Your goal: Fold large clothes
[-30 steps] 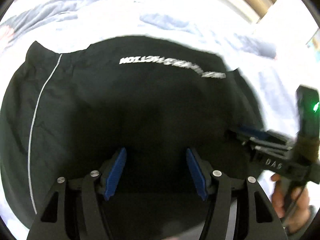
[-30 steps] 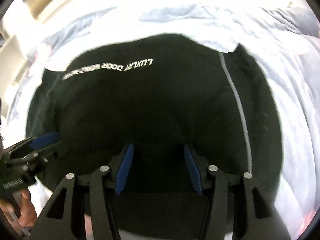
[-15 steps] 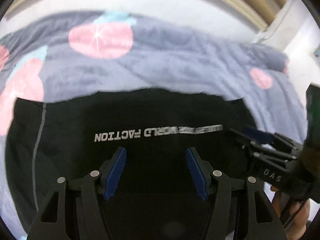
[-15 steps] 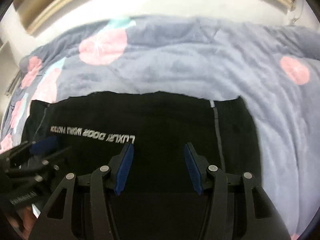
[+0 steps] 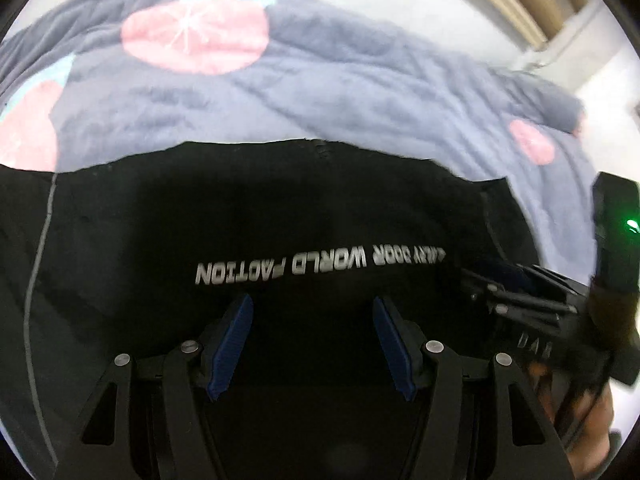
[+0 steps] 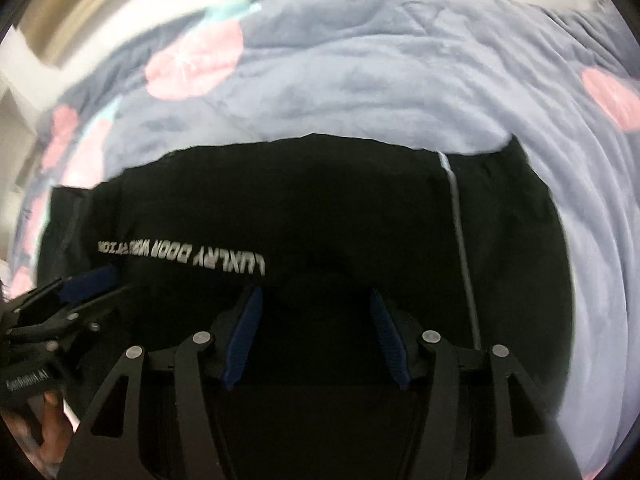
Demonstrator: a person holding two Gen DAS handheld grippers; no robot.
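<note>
Both hand-held grippers hang over a black fabric garment with white lettering across it and a thin grey piping line down each side. The left hand-held gripper has its blue-padded fingers spread about halfway, with nothing between them but the cloth lying below. The right hand-held gripper has its jaws opening, and nothing is caught between its blue pads either. The garment lies flat on a grey-blue plush blanket printed with pink round fruit shapes, spread over a bed. Each camera sees the other gripper at the garment's side edge, held by a hand.
</note>
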